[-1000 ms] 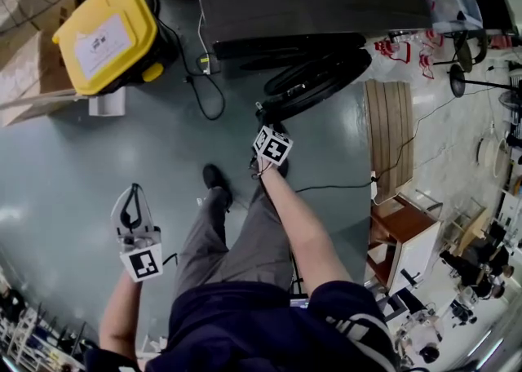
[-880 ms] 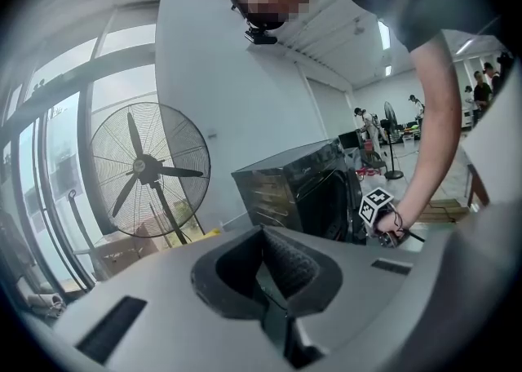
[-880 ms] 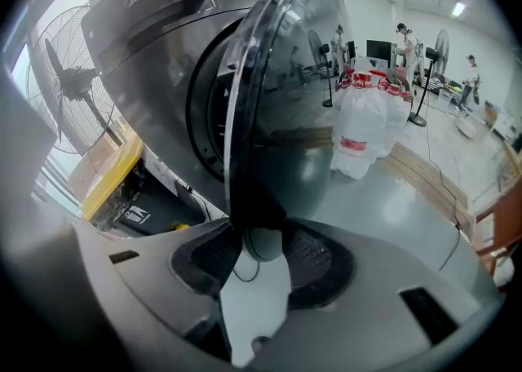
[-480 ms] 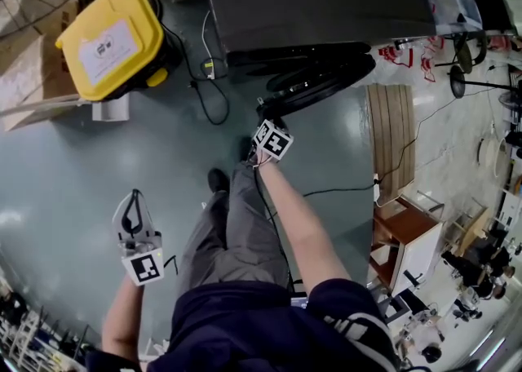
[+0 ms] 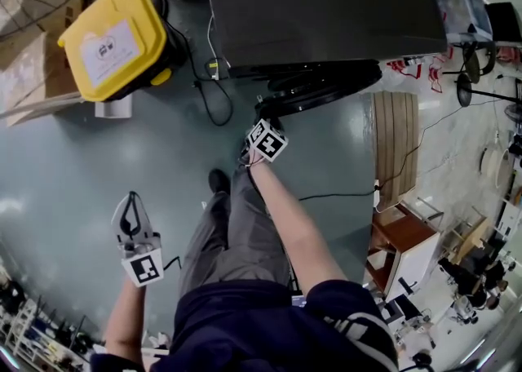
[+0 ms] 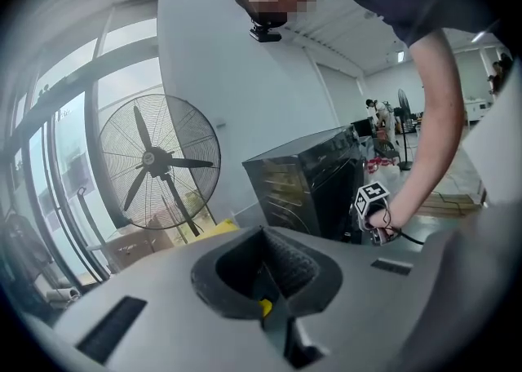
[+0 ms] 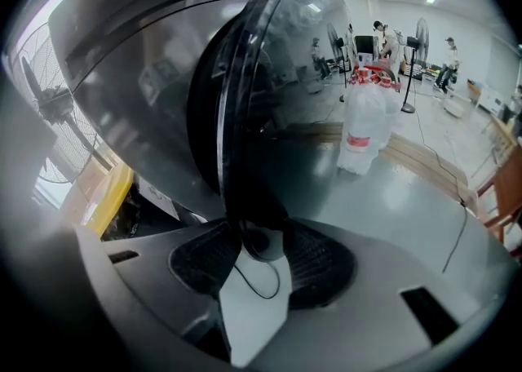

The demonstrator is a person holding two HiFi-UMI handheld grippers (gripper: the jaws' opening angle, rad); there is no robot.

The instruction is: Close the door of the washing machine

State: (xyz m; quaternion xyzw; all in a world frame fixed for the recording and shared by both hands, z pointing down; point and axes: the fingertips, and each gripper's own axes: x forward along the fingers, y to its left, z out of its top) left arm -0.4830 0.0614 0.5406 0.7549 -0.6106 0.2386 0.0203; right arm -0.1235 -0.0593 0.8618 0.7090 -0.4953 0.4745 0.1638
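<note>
The dark grey washing machine (image 5: 326, 3) stands at the top of the head view. Its round black door (image 5: 326, 85) hangs part open, at a shallow angle to the front. My right gripper (image 5: 263, 115) is at the door's free edge. In the right gripper view the door's rim (image 7: 245, 142) runs down between the two pads (image 7: 318, 264), which close on it from both sides. My left gripper (image 5: 130, 217) hangs over bare floor at the lower left, far from the machine, shut and with nothing in it. The left gripper view shows the machine (image 6: 306, 191) from the side.
A yellow-lidded bin (image 5: 114, 32) and cardboard boxes (image 5: 24, 44) stand left of the machine, with a cable (image 5: 212, 93) on the floor. A wooden pallet (image 5: 395, 142) lies at the right. Water bottles (image 7: 363, 126) stand beyond the door. A large fan (image 6: 159, 162) is behind.
The door has swung nearer to the machine's front, and my right gripper has gone with it. The person's leg has stepped forward. My left gripper has barely shifted.
</note>
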